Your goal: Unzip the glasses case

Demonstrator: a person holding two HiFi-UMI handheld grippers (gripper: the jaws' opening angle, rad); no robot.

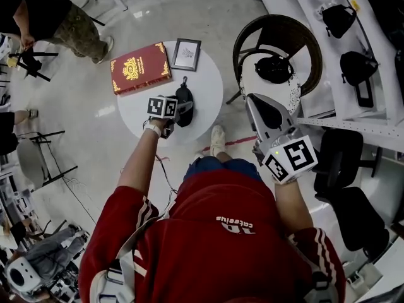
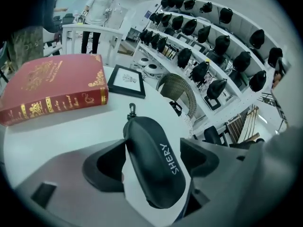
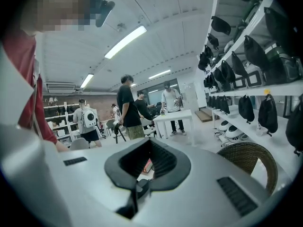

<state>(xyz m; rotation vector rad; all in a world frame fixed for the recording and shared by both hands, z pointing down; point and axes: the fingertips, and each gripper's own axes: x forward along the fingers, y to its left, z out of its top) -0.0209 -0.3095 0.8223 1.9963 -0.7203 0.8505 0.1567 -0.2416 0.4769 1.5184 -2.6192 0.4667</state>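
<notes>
1. The left gripper [image 2: 152, 151] had its jaws apart on both sides of the glasses case [image 1: 184, 105], not clamping it. The right gripper [image 3: 138, 182] had its jaws together and empty, well away at 3 o'clock.
2. The case lay on the round table [image 1: 208, 81], with its clip [image 2: 132, 110] at 12 o'clock and a red book [image 1: 140, 67] at 10 o'clock.
3. As I judged it, the rounded shell could squirt out of a closing grip and slide off the table.
4. The case read "SHERY". The book's gold print was unreadable.
</notes>
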